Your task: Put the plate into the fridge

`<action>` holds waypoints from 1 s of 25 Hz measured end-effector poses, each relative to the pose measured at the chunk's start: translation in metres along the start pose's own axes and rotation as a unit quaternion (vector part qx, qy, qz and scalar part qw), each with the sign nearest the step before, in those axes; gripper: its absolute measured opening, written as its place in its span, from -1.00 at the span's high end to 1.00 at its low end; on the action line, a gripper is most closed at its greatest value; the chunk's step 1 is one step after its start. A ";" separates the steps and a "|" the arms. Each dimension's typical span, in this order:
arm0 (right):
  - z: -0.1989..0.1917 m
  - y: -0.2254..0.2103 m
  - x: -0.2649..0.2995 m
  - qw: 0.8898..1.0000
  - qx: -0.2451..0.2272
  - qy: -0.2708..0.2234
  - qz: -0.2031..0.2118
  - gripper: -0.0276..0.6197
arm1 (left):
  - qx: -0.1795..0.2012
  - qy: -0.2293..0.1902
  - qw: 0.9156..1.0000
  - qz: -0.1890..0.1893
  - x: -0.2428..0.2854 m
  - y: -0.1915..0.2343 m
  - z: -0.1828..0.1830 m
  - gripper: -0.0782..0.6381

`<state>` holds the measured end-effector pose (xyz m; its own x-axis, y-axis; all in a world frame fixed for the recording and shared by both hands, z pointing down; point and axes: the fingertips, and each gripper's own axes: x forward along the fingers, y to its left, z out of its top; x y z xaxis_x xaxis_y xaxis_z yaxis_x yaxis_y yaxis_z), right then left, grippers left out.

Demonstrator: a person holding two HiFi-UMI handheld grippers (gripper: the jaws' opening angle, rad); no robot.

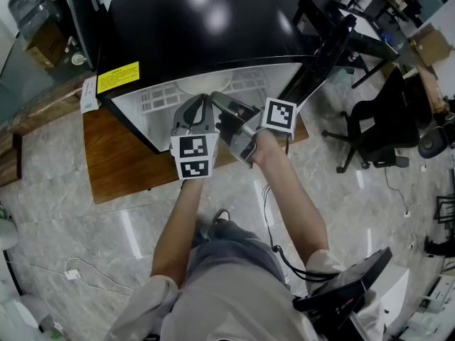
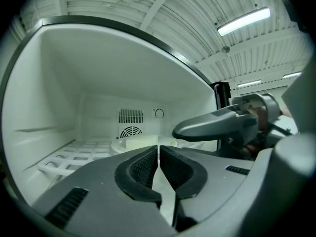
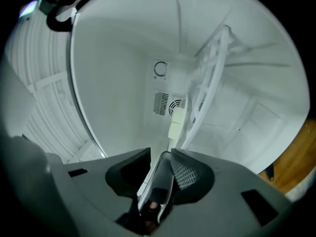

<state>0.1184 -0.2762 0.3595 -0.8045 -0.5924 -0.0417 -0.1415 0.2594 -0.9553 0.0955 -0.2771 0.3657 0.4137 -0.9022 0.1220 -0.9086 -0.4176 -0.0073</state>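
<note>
Right gripper view: plate (image 3: 161,177) edge-on, reaching into fridge (image 3: 113,83).

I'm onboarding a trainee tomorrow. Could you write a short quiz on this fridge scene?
1. True or false: the left gripper grips the plate.
2. Where is the plate? A on the floor; B inside the fridge; C on a chair.
3. Fill in: the fridge stands on a ___ table.
Key: 1 false, its jaws are shut on nothing; the right gripper holds the plate. 2 B. 3 wooden.
</note>
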 end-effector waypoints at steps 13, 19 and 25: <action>-0.032 0.058 -0.072 0.799 -0.556 -0.064 -0.222 0.83 | -0.062 -0.003 0.998 0.006 -0.075 -0.022 0.012 0.73; -0.094 0.070 -0.094 0.768 -0.587 -0.056 -0.251 0.86 | -0.070 0.017 0.997 0.019 -0.129 -0.037 -0.014 0.73; -0.136 0.085 -0.117 0.788 -0.555 -0.065 -0.260 0.86 | -0.059 -0.002 0.998 0.023 -0.180 -0.037 -0.001 0.73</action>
<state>0.1224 -0.0810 0.3229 -0.4154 -0.8930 0.1733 -0.9076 0.4197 -0.0127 0.0551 -0.0993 0.3446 0.3705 -0.9209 0.1211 -0.9273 -0.3593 0.1049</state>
